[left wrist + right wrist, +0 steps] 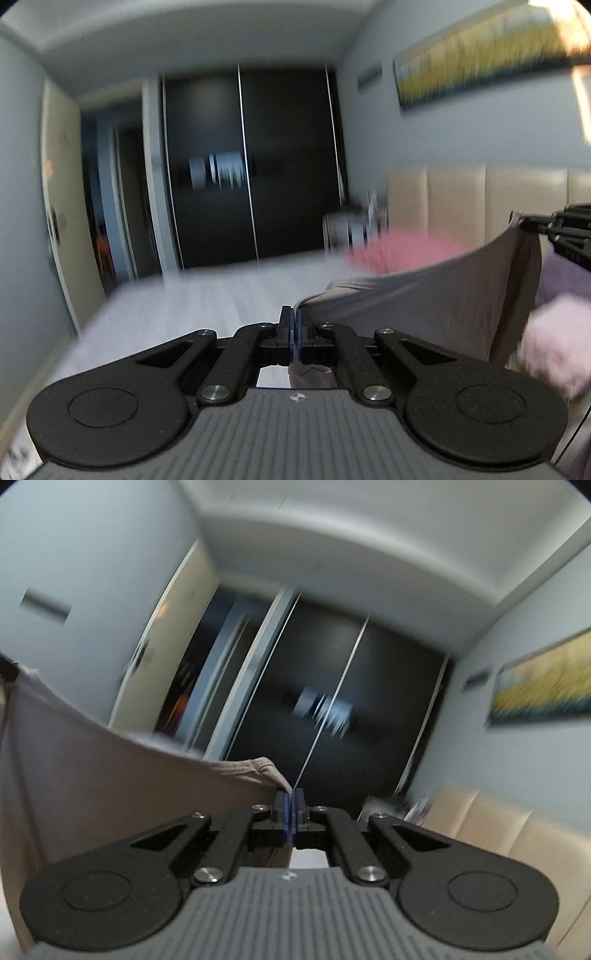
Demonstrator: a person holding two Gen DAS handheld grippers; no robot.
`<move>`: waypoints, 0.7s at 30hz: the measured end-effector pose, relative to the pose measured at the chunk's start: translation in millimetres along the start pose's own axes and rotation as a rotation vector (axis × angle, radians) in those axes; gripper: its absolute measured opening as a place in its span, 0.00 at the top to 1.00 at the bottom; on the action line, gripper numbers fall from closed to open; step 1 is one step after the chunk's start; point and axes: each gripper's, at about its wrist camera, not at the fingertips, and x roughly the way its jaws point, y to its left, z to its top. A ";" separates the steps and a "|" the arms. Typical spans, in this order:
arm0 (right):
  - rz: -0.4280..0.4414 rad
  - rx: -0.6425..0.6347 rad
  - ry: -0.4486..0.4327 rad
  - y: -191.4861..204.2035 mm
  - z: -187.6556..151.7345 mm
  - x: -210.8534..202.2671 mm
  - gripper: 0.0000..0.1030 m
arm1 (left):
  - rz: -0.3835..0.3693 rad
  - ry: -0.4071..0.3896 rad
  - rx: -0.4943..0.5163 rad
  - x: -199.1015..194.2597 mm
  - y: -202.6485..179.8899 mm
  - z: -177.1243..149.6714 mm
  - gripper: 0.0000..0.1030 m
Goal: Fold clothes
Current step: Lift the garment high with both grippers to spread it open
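1. A dark wardrobe [255, 166] with sliding doors fills the far wall of a bedroom; the whole room is blurred.
2. A padded beige headboard [480, 199] runs along the wall on the right side of the left wrist view, beneath a long yellow and teal painting [476, 62].
3. A grey garment [424, 306] hangs stretched in the air between the two tools, its top edge sagging in a shallow curve (the ribbed hem shows near each grip).
4. Pink cloth [399, 251] lies behind the garment, and a paler pink piece [554, 347] lies in front at the right; what either is, I cannot tell.
5. The left gripper [294, 325] is clamped tight on one corner of the garment, pointing roughly level.
6. The right gripper [291, 805] is clamped on the other corner of the same garment [92, 768], also pointing level.
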 end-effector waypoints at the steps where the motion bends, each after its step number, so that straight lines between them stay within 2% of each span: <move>1: 0.000 0.009 -0.030 -2.8 14.7 -6.0 0.98 | 0.008 -0.069 -0.011 -14.8 -0.2 15.4 1.00; 3: 0.001 0.028 -0.089 -8.5 44.2 -17.9 0.98 | 0.017 -0.172 -0.016 -40.4 -2.7 40.3 1.00; 6: 0.039 0.030 -0.151 -6.5 72.8 -38.1 0.98 | -0.006 -0.204 0.042 -64.4 -15.9 64.8 1.00; 8: -0.037 0.028 -0.191 -9.6 84.9 -49.6 0.98 | -0.011 -0.172 0.102 -70.8 -30.6 66.9 1.00; 11: -0.176 0.153 -0.248 -38.1 94.1 -61.5 0.98 | 0.005 -0.159 0.119 -76.0 -42.2 54.2 1.00; 13: -0.171 0.154 -0.241 -44.1 95.0 -64.2 0.98 | 0.031 -0.182 0.100 -80.3 -41.6 47.4 1.00; 15: -0.119 0.117 -0.216 -36.7 91.9 -67.1 0.98 | 0.094 -0.229 0.081 -90.0 -33.6 47.6 1.00; 17: -0.094 0.081 -0.209 -28.6 87.8 -71.4 0.98 | 0.098 -0.244 0.050 -95.7 -27.0 51.5 1.00; 21: -0.097 0.098 -0.234 -31.3 85.5 -84.9 0.98 | 0.123 -0.292 0.102 -108.8 -34.2 53.4 1.00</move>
